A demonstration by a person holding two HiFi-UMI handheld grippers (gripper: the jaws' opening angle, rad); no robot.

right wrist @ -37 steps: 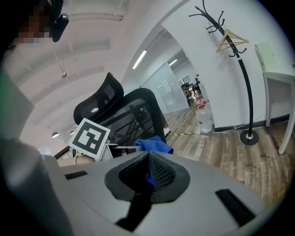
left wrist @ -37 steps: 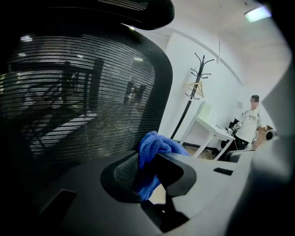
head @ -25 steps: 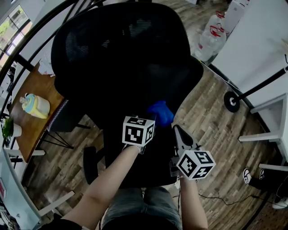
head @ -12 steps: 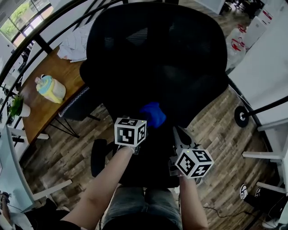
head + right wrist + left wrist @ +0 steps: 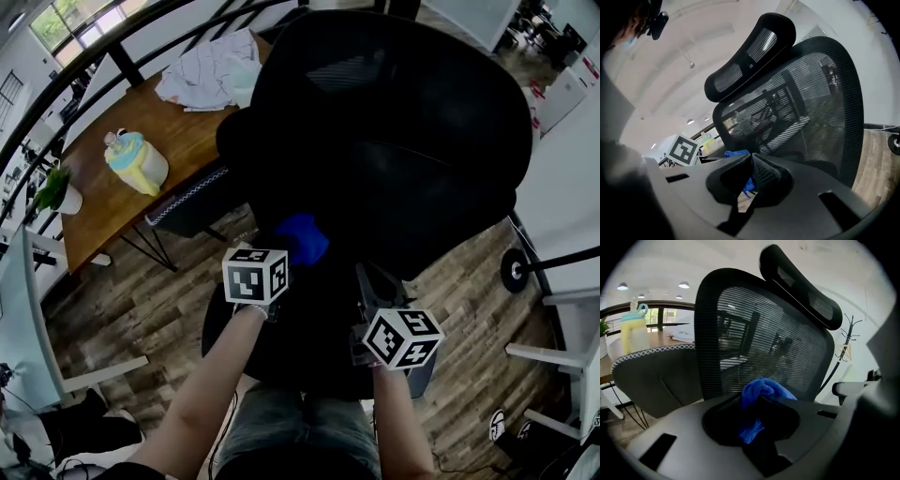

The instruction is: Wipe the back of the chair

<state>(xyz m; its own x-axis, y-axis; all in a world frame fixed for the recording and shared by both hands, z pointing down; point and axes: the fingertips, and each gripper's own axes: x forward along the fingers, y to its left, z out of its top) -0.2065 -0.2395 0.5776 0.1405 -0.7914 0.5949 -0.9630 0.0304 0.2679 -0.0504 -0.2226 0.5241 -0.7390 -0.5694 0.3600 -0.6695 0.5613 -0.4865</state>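
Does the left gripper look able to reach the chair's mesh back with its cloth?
Probably yes: the left gripper, shut on the blue cloth, faces the mesh back with nothing showing between them.

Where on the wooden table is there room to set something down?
Bare wood between the yellow jug and the crumpled white fabric, and on the table between jug and plant. The chair back crowds its right edge.

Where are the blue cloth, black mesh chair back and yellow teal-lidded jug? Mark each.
blue cloth (image 5: 764, 389), left gripper view, its bunched top.
black mesh chair back (image 5: 394, 131), head view, centre of mesh.
yellow teal-lidded jug (image 5: 143, 172), head view, its yellow body.
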